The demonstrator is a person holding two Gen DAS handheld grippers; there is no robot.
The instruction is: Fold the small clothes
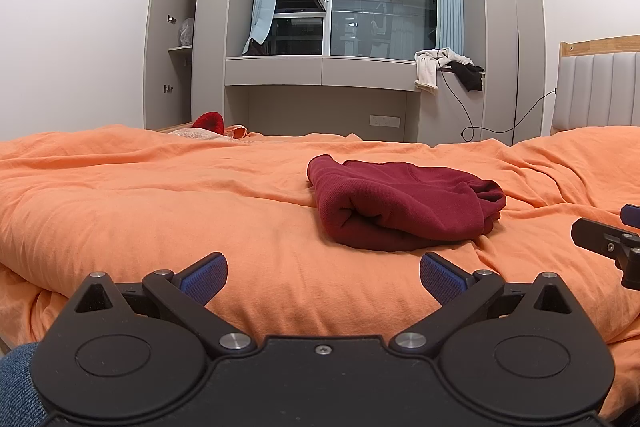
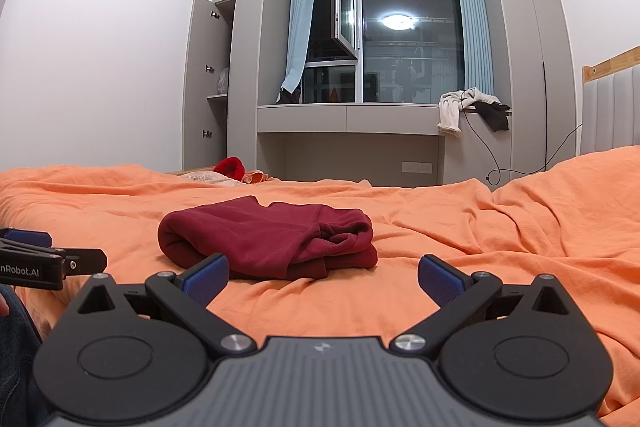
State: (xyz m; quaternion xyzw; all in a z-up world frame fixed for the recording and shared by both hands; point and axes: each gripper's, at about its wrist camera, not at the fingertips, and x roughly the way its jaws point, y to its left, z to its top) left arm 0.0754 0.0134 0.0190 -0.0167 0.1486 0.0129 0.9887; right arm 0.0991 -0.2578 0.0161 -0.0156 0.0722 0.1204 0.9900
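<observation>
A dark red garment (image 1: 400, 205) lies folded in a thick bundle on the orange bed cover (image 1: 160, 211). It also shows in the right wrist view (image 2: 268, 239). My left gripper (image 1: 323, 279) is open and empty, a little short of the bundle and to its left. My right gripper (image 2: 323, 279) is open and empty, just in front of the bundle's near edge. The right gripper's tip shows at the right edge of the left wrist view (image 1: 608, 239). The left gripper shows at the left edge of the right wrist view (image 2: 48, 259).
The orange cover is wrinkled, with a raised hump at the right (image 2: 560, 203). A padded headboard (image 1: 596, 91) stands at the far right. A red item (image 1: 208, 121) lies at the bed's far edge. Clothes (image 1: 444, 65) hang on the window ledge. My jeans-clad leg (image 1: 16, 387) is at the bottom left.
</observation>
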